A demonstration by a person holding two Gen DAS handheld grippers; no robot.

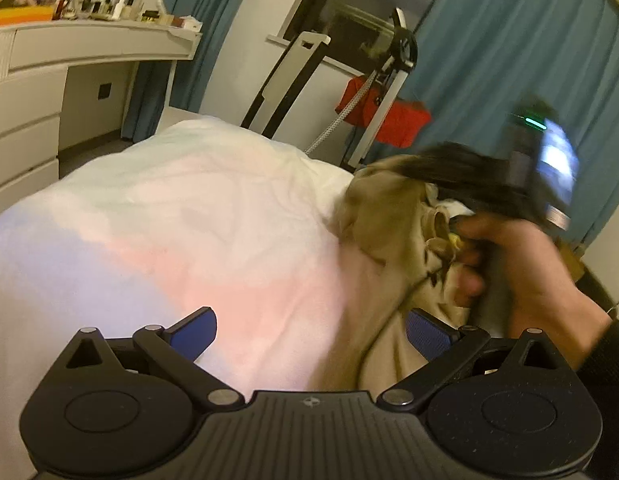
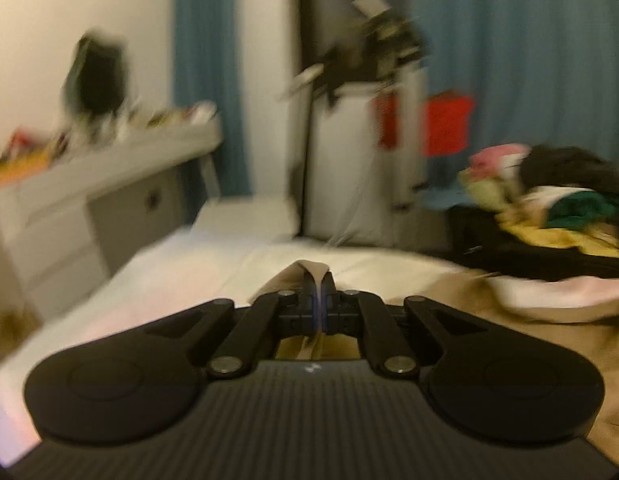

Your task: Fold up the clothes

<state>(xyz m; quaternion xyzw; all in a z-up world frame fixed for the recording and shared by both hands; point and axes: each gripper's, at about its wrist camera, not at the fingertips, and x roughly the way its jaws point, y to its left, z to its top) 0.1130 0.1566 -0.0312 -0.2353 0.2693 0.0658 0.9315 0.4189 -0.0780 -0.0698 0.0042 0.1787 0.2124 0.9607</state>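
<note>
A tan garment (image 1: pixel 389 216) lies crumpled on the right side of the white bed cover (image 1: pixel 189 220). My left gripper (image 1: pixel 311 332) hovers low over the bed, open, with nothing between its blue pads (image 1: pixel 193 332); the right pad sits at the garment's edge. A person's hand (image 1: pixel 521 264) holds the blurred right tool over the cloth. In the right wrist view my right gripper (image 2: pixel 319 280) is shut on a thin fold of the tan garment (image 2: pixel 449 300), which pokes up between the fingers and trails off to the right.
A white dresser (image 1: pixel 29 92) with clutter on top stands at the left. Beyond the bed are a folded metal frame (image 1: pixel 385 92), a red bag (image 1: pixel 389 116) and blue curtains (image 1: pixel 509 60). A pile of mixed clothes (image 2: pixel 549 216) lies in a black case at the right.
</note>
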